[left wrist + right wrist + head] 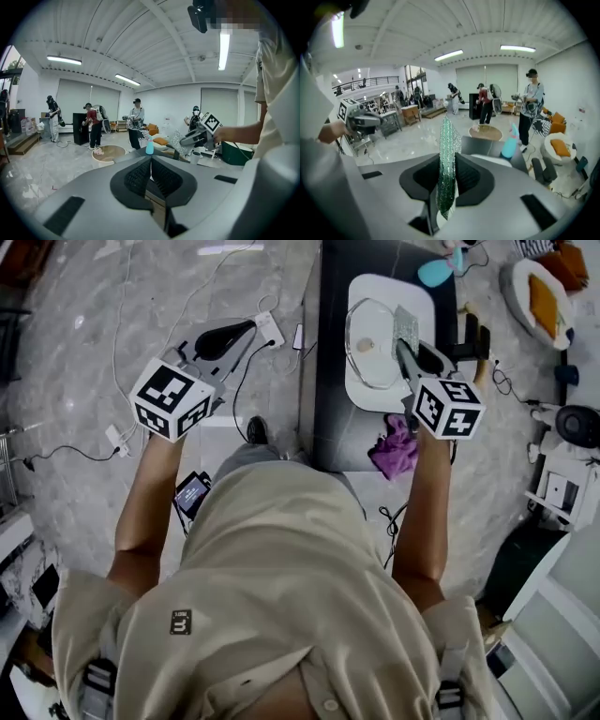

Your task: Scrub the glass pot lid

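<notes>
Partly, the scouring pad [406, 327] covers the glass lid [368, 345].

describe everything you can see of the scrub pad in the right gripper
The scrub pad is a thin, flat sheet of sparkly silver-green mesh, like metallic scouring cloth. It stands on edge, pinched between the right gripper's dark fingers, its top reaching well past them and a pointed corner hanging below. In the head view it is over the glass lid on the white tray; contact cannot be told.
</notes>
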The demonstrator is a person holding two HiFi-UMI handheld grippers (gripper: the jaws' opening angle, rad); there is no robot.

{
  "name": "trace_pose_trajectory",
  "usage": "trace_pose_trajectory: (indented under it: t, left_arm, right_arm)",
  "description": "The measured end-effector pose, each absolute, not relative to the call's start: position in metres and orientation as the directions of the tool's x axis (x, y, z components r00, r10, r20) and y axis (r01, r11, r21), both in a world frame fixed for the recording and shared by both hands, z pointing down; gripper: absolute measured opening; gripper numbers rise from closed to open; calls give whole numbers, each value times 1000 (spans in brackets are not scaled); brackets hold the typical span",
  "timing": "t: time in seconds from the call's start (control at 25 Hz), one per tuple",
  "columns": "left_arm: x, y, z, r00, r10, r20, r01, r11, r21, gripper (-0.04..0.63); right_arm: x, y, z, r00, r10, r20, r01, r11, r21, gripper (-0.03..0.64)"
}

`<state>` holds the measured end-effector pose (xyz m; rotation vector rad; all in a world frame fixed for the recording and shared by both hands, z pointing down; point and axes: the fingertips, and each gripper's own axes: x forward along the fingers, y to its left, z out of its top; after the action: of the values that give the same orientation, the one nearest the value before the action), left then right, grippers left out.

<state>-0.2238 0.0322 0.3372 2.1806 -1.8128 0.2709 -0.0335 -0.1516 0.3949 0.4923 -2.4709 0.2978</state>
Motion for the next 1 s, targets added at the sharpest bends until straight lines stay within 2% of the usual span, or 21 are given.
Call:
trace_pose_trajectory:
  t: [0.16,0.4,0.6,1.0]
  left_arm:
    - [-224,32,310,199,-939,282,-980,-186,70,15]
    - [-226,42,281,208,-949,236,-978,-207,30,15]
    - [-231,57,259,197,-960,199,-979,-202,-3,15]
    - [-232,72,258,197,-961,195,-980,-200,7,15]
  right_arm:
    - [-33,-129,304,-839,-339,425,-398,916,-55,78]
    - [-21,-95,212,-879,-405,251,-411,911,29,78]
    - [-13,-75,177,-876,-443,191,-428,896,117,75]
    - [-15,-60,158,-877,-456,151,-440,889,130,74]
